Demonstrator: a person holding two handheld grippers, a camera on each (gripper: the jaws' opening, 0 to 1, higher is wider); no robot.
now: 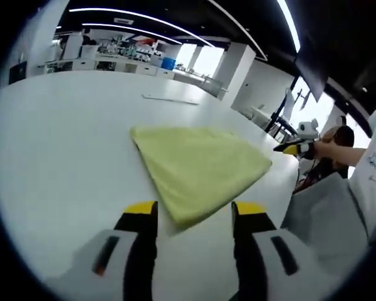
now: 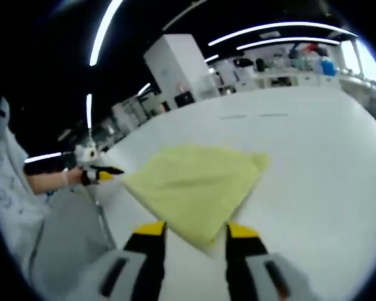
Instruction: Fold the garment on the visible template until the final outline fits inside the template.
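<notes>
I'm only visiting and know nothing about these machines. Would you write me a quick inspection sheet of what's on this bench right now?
Surface: white table, a bare thin strip lying on it beyond the cloth.
Job's things: yellow folded cloth lying flat; no template outline can be made out.
Clutter: a grey sheet hangs at the table's edge.
Grippers: left claw open, its yellow tips either side of the cloth's near corner; right claw open, likewise.
Cables: nothing seen.
Surroundings: lab benches with equipment, ceiling light strips, white pillar, a person's white sleeve.
</notes>
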